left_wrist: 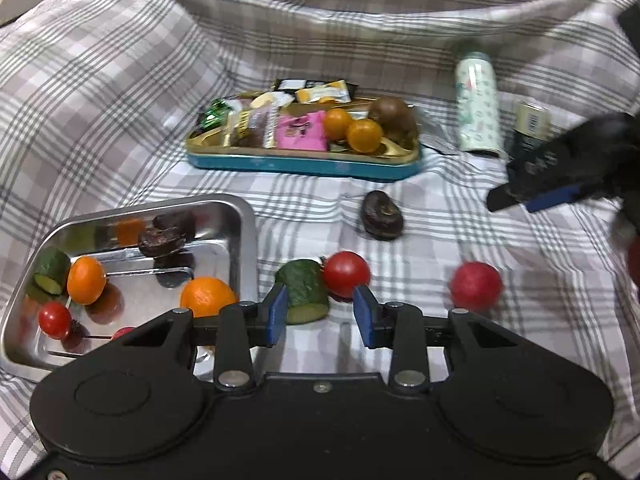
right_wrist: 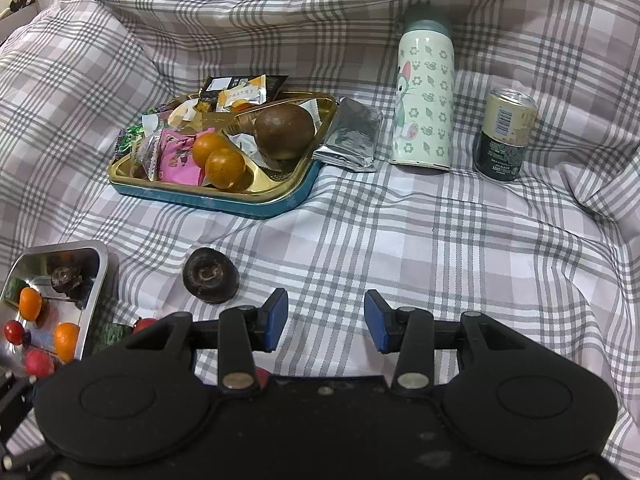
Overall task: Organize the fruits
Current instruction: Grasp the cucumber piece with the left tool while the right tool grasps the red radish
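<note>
Reading the left gripper [left_wrist: 320, 312] as partly open and empty: blue pads apart, nothing pressed between them, checked cloth [left_wrist: 420, 216] showing in the gap. Sitting just ahead of those pads, toward the left one, a cucumber piece [left_wrist: 306, 294], cut face turned back at the camera, long axis running roughly along the fingers and slightly skewed to the right. Crowding it on the right, touching or nearly so, a cherry tomato [left_wrist: 346, 274] just beyond the right pad. Judging from that: a straight push forward likely to straddle the cucumber across its narrow width, but apt to catch or nudge the tomato too. Lying immediately left of the pair, the steel tray [left_wrist: 248, 248], already holding oranges, tomatoes, a cucumber piece and dark fruits, so only a short carry leftward. Resting well off to the right, a red fruit [left_wrist: 476, 286]; farther back, a loose dark fruit [left_wrist: 382, 215]. Seen from the other wrist, the right gripper [right_wrist: 326, 322] likewise partly open and empty over bare cloth, with the dark fruit ahead and to its left. Nearer to cucumber and tomato by far: the left hand.
</note>
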The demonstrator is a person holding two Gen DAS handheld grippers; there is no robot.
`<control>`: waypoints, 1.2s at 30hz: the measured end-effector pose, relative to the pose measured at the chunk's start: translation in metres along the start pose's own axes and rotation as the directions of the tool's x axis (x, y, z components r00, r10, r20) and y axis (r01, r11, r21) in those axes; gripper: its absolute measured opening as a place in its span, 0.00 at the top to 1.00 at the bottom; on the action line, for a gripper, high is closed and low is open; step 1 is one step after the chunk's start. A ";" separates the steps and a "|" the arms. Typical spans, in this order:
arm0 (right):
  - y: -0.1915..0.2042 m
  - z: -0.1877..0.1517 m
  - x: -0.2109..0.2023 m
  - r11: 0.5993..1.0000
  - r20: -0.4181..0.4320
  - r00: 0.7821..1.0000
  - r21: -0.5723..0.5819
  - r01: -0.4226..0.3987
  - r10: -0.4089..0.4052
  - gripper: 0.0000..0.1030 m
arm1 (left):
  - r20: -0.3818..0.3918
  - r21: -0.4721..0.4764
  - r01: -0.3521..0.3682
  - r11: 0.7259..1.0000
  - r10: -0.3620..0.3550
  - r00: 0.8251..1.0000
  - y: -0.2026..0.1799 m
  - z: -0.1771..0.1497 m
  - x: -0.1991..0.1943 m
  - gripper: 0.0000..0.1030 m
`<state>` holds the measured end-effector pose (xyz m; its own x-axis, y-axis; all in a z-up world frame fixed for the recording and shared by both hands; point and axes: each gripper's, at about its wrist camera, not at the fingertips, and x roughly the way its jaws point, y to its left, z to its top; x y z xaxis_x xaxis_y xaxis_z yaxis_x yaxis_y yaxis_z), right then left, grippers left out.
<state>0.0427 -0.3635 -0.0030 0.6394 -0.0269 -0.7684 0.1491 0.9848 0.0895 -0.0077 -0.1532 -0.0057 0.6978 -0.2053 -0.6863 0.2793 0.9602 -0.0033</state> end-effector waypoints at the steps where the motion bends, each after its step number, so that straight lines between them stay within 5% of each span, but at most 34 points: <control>1: 0.000 0.000 0.000 1.000 0.000 1.000 0.000 -0.002 0.002 0.56 | -0.006 -0.011 -0.006 1.000 0.006 1.000 0.002 0.001 0.003 0.56; 12: 0.000 0.000 -0.002 1.000 0.004 1.000 -0.005 -0.022 0.022 0.56 | -0.060 -0.053 -0.002 0.999 -0.002 0.998 0.008 0.007 0.026 0.55; 16: -0.001 -0.001 -0.004 0.995 -0.020 0.995 -0.030 -0.099 0.098 0.56 | -0.070 -0.069 0.012 0.998 -0.017 0.997 0.011 0.008 0.029 0.53; 26: 0.007 -0.019 -0.011 0.942 -0.098 0.966 -0.219 -0.256 0.240 0.56 | -0.070 -0.056 0.022 0.998 -0.026 0.997 0.009 0.008 0.030 0.50; 36: 0.029 -0.034 -0.008 0.890 -0.129 0.966 -0.375 -0.258 0.225 0.56 | -0.086 -0.068 0.038 0.997 -0.044 0.995 0.013 0.009 0.033 0.50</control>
<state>0.0160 -0.3290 -0.0162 0.5535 0.2183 -0.8037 -0.3152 0.9482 0.0404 0.0255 -0.1490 -0.0220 0.6252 -0.2304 -0.7457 0.2603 0.9623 -0.0791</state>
